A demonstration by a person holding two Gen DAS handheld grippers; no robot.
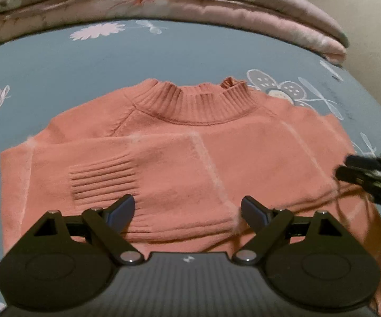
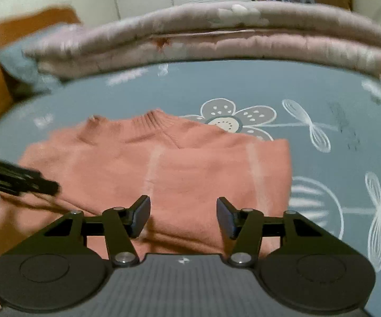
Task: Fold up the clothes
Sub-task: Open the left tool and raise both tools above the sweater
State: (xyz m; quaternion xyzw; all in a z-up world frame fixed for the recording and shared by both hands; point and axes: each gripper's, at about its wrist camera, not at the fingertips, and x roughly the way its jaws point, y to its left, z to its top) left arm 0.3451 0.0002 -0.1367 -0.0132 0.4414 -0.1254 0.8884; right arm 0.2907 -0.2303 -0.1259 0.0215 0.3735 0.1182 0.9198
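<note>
Both two-finger grippers, left [image 1: 187,211] and right [image 2: 183,215], hover empty over the salmon-pink ribbed-collar knit sweater [image 1: 179,142].
Sleeves lie folded across its chest on the blue flower-printed bedsheet [image 1: 58,60]; jaws stand apart, gripping nothing. Next likely comes grasping the hem and folding it toward the collar.

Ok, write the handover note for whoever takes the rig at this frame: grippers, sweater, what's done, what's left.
Left gripper: open, nothing held, above the sweater's near half.
Right gripper: open, nothing between its fingers, over the sweater's right part.
Sweater: flat on the blue floral sheet, collar away from you, folded quilt beyond.
Done: both sleeves folded in across the front.
Left: probably fold hem up toward collar.
</note>
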